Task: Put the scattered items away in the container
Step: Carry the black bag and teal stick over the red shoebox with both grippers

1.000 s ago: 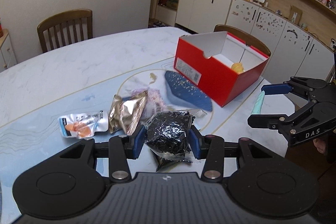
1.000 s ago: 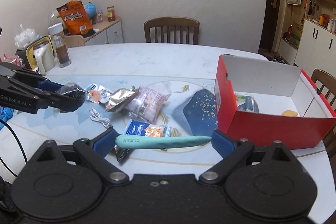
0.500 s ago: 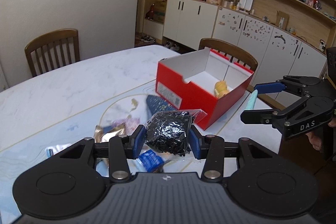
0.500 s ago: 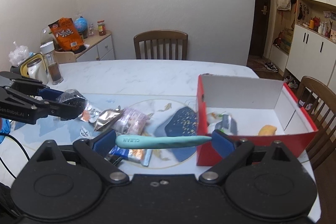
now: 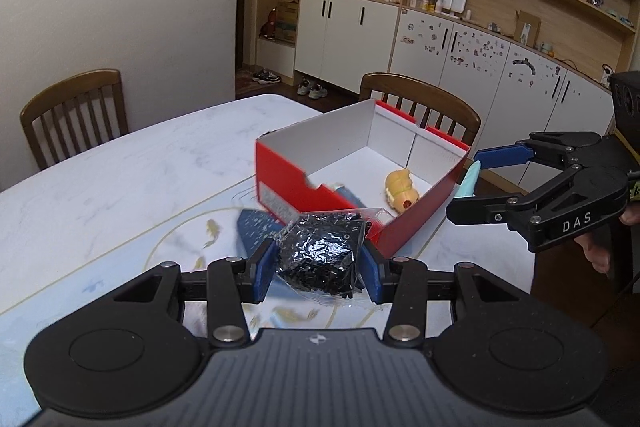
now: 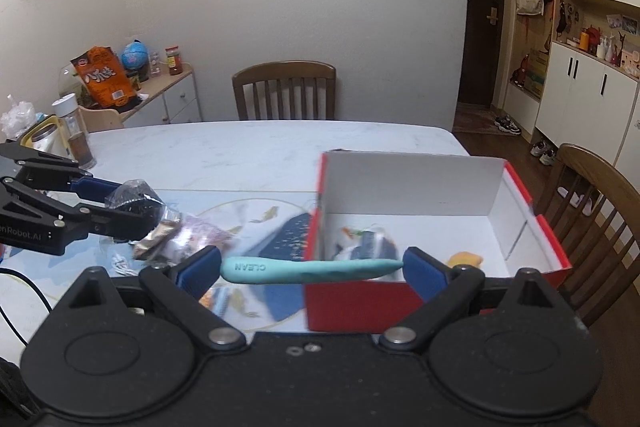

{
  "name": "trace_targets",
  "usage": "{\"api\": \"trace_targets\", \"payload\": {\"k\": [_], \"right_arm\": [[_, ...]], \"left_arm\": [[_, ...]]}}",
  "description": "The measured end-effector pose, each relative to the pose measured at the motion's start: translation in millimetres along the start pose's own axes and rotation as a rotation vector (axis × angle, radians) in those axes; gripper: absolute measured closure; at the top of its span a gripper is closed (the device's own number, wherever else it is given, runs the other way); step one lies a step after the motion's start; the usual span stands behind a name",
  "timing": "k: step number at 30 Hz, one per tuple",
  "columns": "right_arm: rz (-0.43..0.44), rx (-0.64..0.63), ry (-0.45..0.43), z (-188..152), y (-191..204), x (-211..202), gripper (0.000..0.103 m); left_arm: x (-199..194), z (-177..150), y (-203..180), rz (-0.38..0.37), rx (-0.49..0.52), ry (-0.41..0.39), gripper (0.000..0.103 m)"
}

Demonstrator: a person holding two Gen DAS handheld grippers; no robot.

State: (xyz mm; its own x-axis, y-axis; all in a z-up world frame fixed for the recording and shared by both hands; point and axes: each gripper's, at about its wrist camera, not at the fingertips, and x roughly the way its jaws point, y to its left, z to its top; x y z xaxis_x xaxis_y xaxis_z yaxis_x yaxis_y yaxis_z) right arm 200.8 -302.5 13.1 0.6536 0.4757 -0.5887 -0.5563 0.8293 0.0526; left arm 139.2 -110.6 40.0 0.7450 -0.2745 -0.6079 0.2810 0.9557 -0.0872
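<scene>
Red box (image 5: 288, 183) sits open on the white tabletop (image 5: 132, 179), with a wooden chair (image 5: 420, 103) just behind it. Its inside is white. A small yellow toy (image 5: 402, 187) lies on the floor of the box, and a blurry blue and white packet (image 6: 370, 243) lies in there too.

The left gripper (image 5: 318, 263) is in the air near the front corner of the box. Its blue fingers (image 5: 264, 267) pinch a clear bag of tiny black bits (image 5: 320, 255) from both sides. The bag is off the tabletop.

The right gripper (image 6: 312, 269) is held in front of the box, by its near wall. Its fingers (image 6: 426, 271) pinch a long teal stick (image 6: 308, 269) end to end, so the stick lies sideways between them. The stick has the word CLEAN on it. From the left camera, only the tip of the stick shows, close to the right edge of the box.

More things lie on the tabletop to the left of the box. A dark blue pouch with little specks (image 6: 286, 239) rests right next to the box. A shiny gold packet (image 6: 158, 241) and a pinkish packet (image 6: 200, 233) lie farther left, under the left gripper. A thin white cord (image 6: 120, 261) lies near them.

A tall jar with brown powder (image 6: 76, 133) stands at the far left edge of the tabletop.
</scene>
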Motion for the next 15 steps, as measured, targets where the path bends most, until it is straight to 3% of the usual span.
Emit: {"api": "trace_targets", "payload": {"k": [15], "right_arm": [[0.008,-0.039,0.015,23.1,-101.3,30.3,0.006]], "left_arm": [[87.8,63.7,-50.3,0.015,0.048,-0.001,0.06]]}}
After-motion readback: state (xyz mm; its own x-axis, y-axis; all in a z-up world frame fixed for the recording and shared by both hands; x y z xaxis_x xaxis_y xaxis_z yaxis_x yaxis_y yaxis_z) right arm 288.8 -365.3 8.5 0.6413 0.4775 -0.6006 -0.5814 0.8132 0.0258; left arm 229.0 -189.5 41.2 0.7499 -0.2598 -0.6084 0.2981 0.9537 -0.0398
